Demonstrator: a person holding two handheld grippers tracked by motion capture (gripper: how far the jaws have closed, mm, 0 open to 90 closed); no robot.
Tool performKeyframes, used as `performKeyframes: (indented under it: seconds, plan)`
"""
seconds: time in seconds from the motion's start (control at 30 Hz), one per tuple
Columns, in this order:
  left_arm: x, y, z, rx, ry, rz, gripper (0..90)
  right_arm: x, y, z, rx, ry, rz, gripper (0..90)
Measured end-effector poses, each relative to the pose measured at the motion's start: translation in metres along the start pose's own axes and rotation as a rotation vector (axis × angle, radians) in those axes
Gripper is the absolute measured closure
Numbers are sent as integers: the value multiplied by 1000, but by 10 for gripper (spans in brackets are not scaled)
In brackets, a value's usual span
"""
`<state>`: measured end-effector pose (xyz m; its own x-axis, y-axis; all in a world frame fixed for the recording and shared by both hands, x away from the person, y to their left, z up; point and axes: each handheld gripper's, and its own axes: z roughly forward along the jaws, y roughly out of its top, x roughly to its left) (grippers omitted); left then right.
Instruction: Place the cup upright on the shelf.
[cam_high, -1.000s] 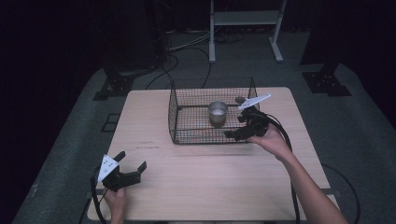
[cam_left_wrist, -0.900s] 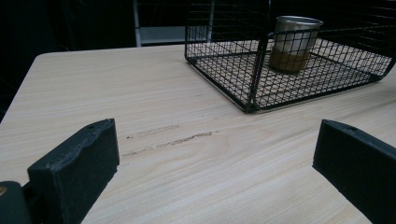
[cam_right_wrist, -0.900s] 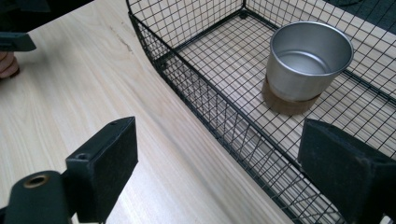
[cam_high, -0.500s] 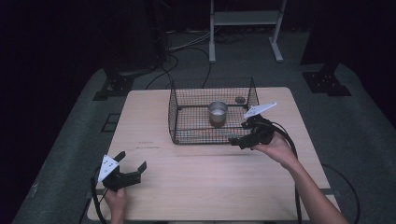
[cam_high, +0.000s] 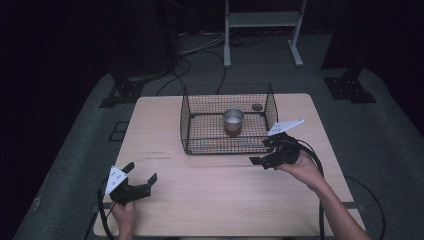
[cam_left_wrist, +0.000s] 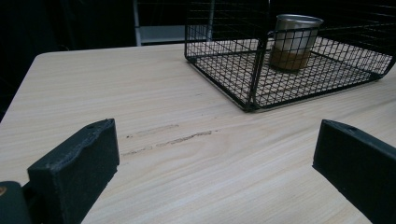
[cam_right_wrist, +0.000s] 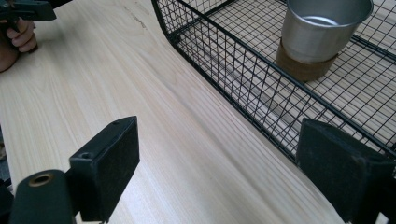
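Metal cup (cam_high: 233, 120), upright inside the black wire basket (cam_high: 186, 120) on the far half of the wooden table (cam_high: 210, 200), its brown band at the base resting on the basket's mesh floor. By its look the cup is thin-walled, rigid and light, with a smooth, probably slippery wall; the jaws would hold best across the rim or the upper wall from above, since the basket's sides bar a level approach. A small dark round thing (cam_high: 257, 107) lies in the basket's far right corner; what it is cannot be told at this range.

Right gripper (cam_high: 261, 162): held low just outside the basket's near right corner, hand behind it with the forearm slanting in from the table's near right edge. Its jaws stand wide apart and hold nothing; in the right gripper view one jaw lies over bare wood, the other against the basket's wire side.

Left gripper (cam_high: 140, 178): near the table's near left corner, well apart from the basket, jaws likewise spread and empty, aimed across the table toward the basket.
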<state>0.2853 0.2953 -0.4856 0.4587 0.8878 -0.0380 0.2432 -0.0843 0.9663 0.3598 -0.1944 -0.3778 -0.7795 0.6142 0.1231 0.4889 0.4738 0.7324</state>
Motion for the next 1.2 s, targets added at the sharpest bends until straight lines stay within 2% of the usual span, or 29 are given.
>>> performKeyframes:
  seconds: [0.6,0.83,1.03,1.2]
  plan:
    - [0,0,0,2,2,1,0,3,-30,-8,-22,14,33,130]
    - [0,0,0,3,2,1,0,3,-44,-10,-22,8,49,130]
    - [0,0,0,6,2,3,0,6,-57,-11,-26,-16,54,130]
    - [0,0,0,8,4,4,0,8,-71,-8,-52,-26,82,128]
